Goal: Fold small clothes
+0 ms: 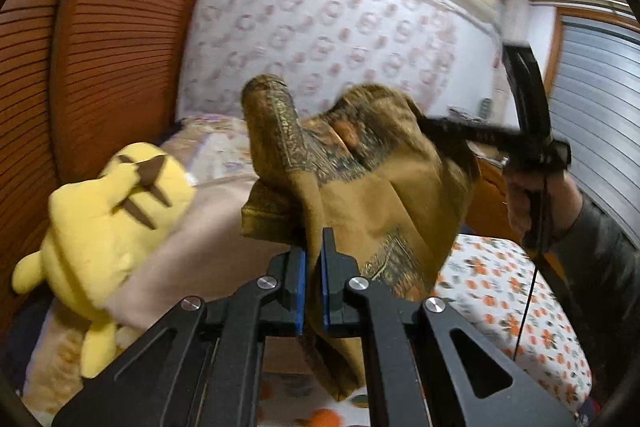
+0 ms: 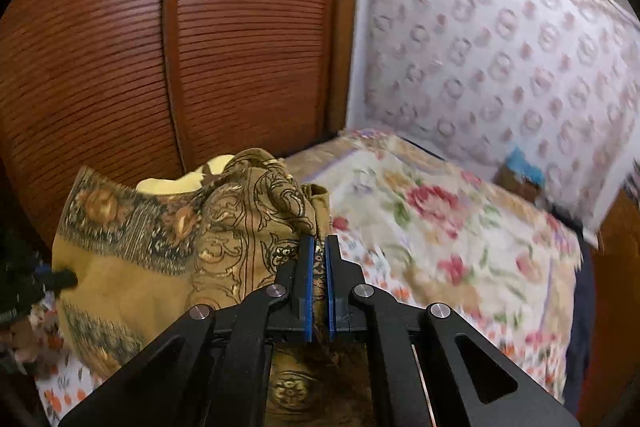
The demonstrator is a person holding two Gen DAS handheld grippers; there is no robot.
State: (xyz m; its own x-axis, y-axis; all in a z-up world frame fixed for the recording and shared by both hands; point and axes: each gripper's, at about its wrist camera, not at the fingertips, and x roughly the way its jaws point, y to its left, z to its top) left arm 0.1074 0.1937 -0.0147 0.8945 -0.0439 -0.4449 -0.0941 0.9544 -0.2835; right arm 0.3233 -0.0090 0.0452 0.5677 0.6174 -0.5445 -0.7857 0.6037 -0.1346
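A mustard-yellow cloth point(image 1: 372, 183) with dark ornate printed borders hangs bunched in the air above the bed. My left gripper point(image 1: 314, 239) is shut on one part of it. The cloth also fills the lower left of the right wrist view point(image 2: 160, 259), where my right gripper point(image 2: 319, 247) is shut on its patterned edge. The right gripper also shows in the left wrist view point(image 1: 436, 127), blurred, pinching the cloth's far side, held by a hand point(image 1: 536, 203).
A yellow plush toy point(image 1: 108, 219) lies on a pink pillow point(image 1: 208, 259) at the left. The bed has an orange-flowered sheet point(image 1: 504, 299) and a floral quilt point(image 2: 440, 227). A ribbed wooden wardrobe point(image 2: 160, 47) stands behind, patterned wall point(image 2: 500, 47) at the right.
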